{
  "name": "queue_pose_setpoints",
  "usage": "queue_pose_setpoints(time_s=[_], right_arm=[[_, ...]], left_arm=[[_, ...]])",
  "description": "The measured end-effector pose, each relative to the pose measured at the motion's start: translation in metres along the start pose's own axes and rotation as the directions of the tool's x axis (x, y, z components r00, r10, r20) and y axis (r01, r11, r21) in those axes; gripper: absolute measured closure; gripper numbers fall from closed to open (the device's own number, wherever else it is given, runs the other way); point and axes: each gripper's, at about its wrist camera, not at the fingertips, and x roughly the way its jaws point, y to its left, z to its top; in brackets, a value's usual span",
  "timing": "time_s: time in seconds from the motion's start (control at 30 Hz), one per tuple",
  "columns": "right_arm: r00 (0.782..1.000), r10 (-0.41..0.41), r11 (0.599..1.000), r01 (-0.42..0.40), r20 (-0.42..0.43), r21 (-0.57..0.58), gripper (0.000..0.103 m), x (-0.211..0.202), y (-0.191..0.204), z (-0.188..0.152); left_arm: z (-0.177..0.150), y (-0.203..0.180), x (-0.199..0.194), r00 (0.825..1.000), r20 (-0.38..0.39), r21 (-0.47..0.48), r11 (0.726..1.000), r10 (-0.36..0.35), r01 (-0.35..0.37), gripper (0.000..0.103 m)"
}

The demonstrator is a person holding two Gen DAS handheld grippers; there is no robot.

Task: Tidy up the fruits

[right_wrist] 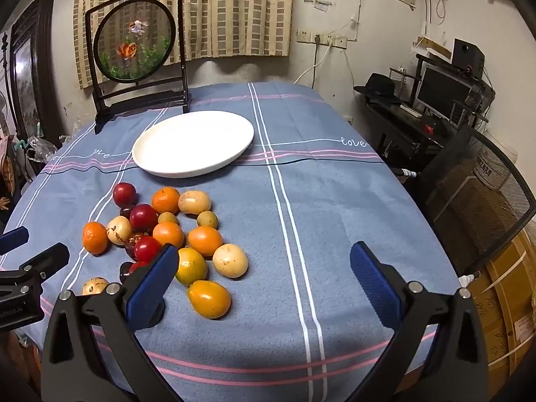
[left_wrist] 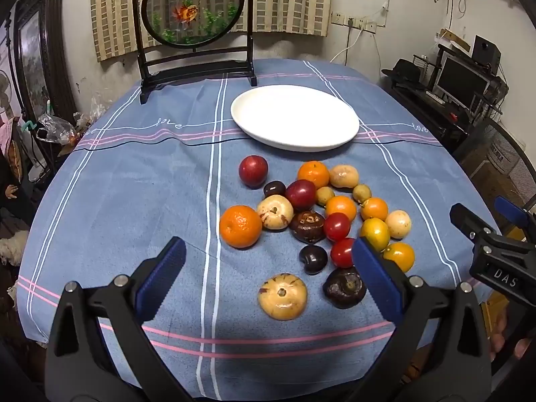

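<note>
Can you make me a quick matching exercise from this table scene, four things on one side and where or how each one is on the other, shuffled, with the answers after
Things:
1. white plate
2. goldfish screen
3. left gripper
4. largest orange

Descriptions:
A. standing upright at the far end of the table
B. at the left edge of the fruit pile in the left wrist view
C. empty, beyond the fruit
D. open, nothing between its pads

Pairs: 1-C, 2-A, 3-D, 4-B
</note>
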Motion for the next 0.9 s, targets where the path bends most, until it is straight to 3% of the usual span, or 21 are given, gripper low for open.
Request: queue_pose_setpoints(time_s=[0.9], right_arm=[[1.000,0.019,1.000,-0.019,-0.007,-0.016,0.001,-0.0011,0.0071,0.0000]], left_arm=[[-0.0022,0.0009,0.0058,1.000,-0.021,-0.009,1.000,-0.001,0.000,0.002]])
